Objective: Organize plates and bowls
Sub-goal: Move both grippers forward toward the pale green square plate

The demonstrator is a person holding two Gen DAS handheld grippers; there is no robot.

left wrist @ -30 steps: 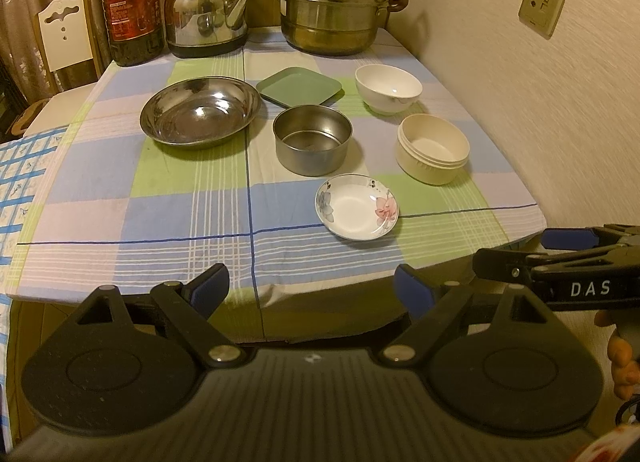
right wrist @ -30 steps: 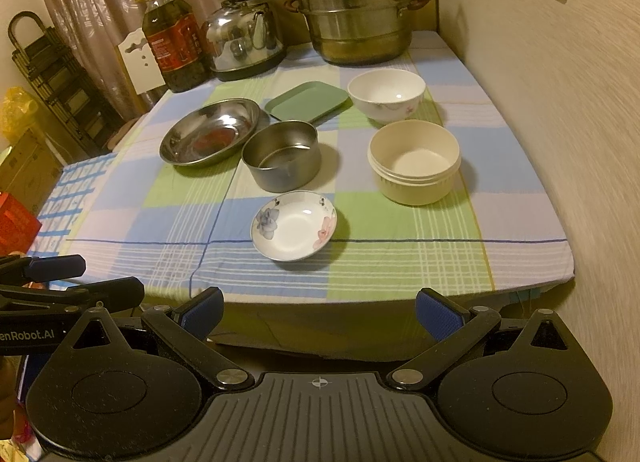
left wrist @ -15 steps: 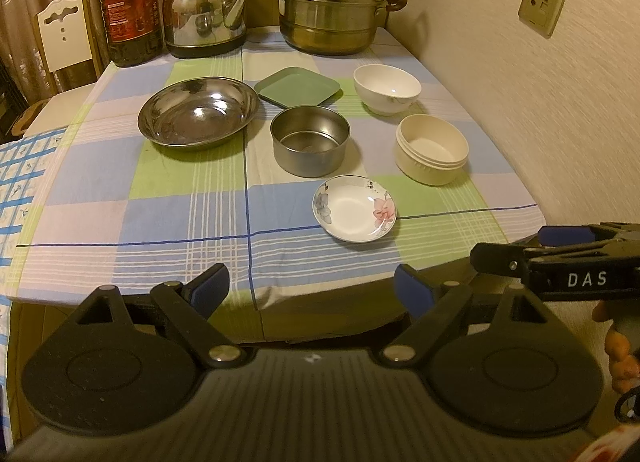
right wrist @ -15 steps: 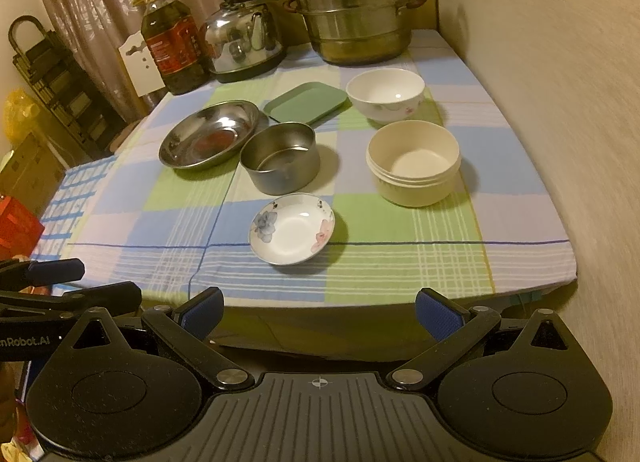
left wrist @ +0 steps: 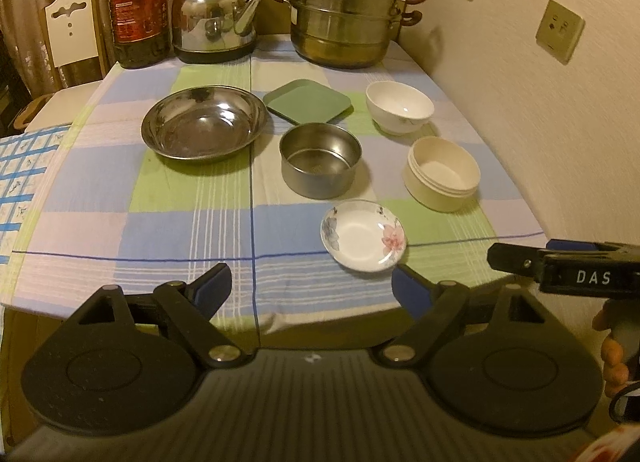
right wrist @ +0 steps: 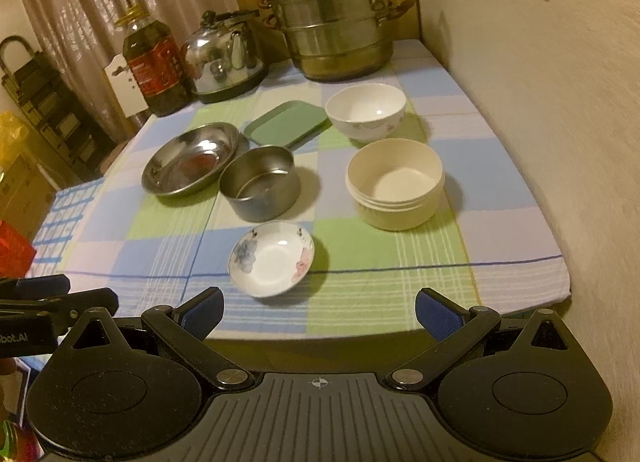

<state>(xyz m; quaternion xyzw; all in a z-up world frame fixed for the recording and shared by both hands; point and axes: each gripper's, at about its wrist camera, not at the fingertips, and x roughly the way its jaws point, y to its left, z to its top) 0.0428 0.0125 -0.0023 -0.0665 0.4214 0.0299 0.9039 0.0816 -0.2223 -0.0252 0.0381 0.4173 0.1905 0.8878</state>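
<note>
On the checked tablecloth lie a small floral dish, a straight-sided steel bowl, a wide steel basin, a green square plate, a white bowl and a cream ribbed bowl. My left gripper hangs open over the table's front edge, nothing between its fingers. My right gripper is open too, just before the floral dish. Each gripper shows at the other view's side.
At the back stand an oil bottle, a steel kettle and a stacked steamer pot. A wall runs along the table's right side. A chair stands at the far left.
Both grippers have moved forward toward the table; the dishes now look nearer and larger. Nothing on the table has shifted.
</note>
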